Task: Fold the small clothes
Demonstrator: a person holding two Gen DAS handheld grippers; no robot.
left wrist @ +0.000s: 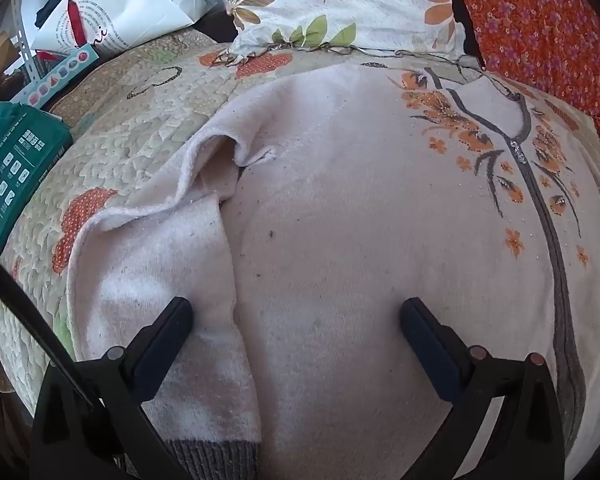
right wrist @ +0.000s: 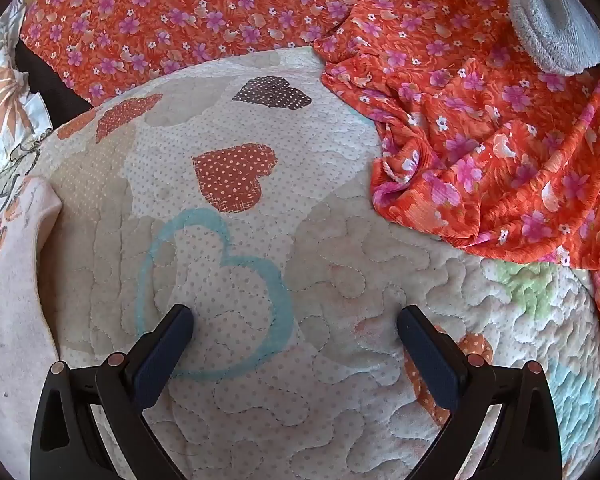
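Left hand-held gripper (left wrist: pixel 296 318): jaws gaping wide, hovering over pale pink sweater (left wrist: pixel 360 220) lying spread on quilted bedspread (left wrist: pixel 140 128). Right hand-held gripper (right wrist: pixel 294 322): also spread wide, empty, hovering over bedspread; orange floral cloth (right wrist: pixel 480 152) lying beyond.

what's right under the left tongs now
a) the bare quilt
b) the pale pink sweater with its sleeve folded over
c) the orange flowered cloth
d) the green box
b: in the left wrist view the open left tongs hang over the pale pink sweater, with its sleeve lying by the left finger; the green box sits far off to the side.
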